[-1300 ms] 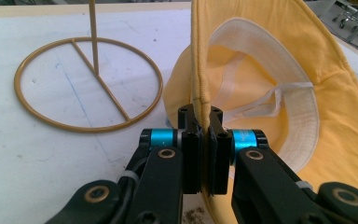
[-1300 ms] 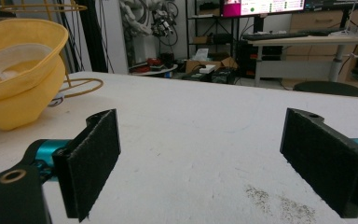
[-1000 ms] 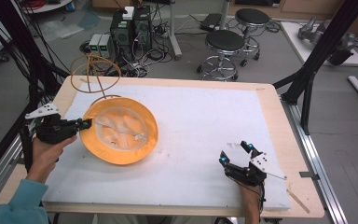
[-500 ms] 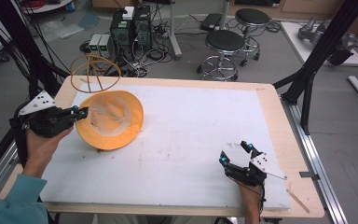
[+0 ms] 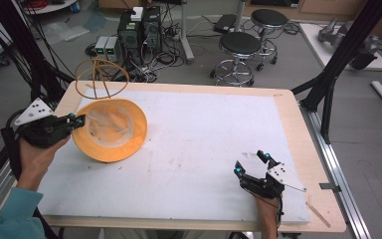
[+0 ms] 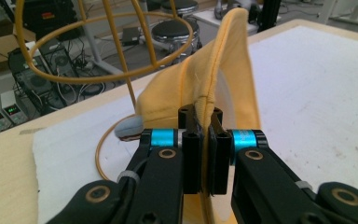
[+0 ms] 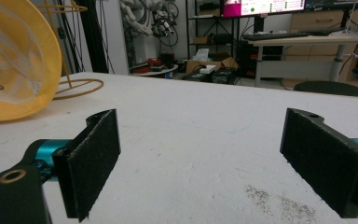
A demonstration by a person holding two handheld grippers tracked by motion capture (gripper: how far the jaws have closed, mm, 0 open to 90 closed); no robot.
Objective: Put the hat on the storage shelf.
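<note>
— While my left claw (image 5: 76, 121) has its jaws pinched tight on the brim, where does the yellow hat (image 5: 112, 130) sit against the wire stand (image 5: 101, 75)?

— Just on the near side of the stand. I hold the hat by its edge on the side toward me, and it is tipped up so that its hollow inside, with pale lining, faces across the white mat (image 5: 204, 144). Its far edge lies close under the stand's hoops; whether it touches the stand's base ring I cannot tell.

— And seen along that claw?

— Between my two black jaws runs the seam of the brim (image 6: 206, 95), and the jaws are closed on it with only the fabric between them. Beyond the hat (image 6: 223, 70) rise the yellow hoops of the stand (image 6: 116, 51), a little to one side. A small grey piece (image 6: 129, 127) lies at the foot of the stand, just beside the hat.

— What of your other claw?

— My right claw (image 5: 251, 162) rests well away from the stand, at the mat's near corner on the opposite side. Its jaws are spread wide with nothing between them, only bare mat (image 7: 205, 140). Looking along it (image 7: 200, 158), I see the hat (image 7: 16, 60) far off, standing on its rim, with the stand (image 7: 72, 46) right behind it.
</note>
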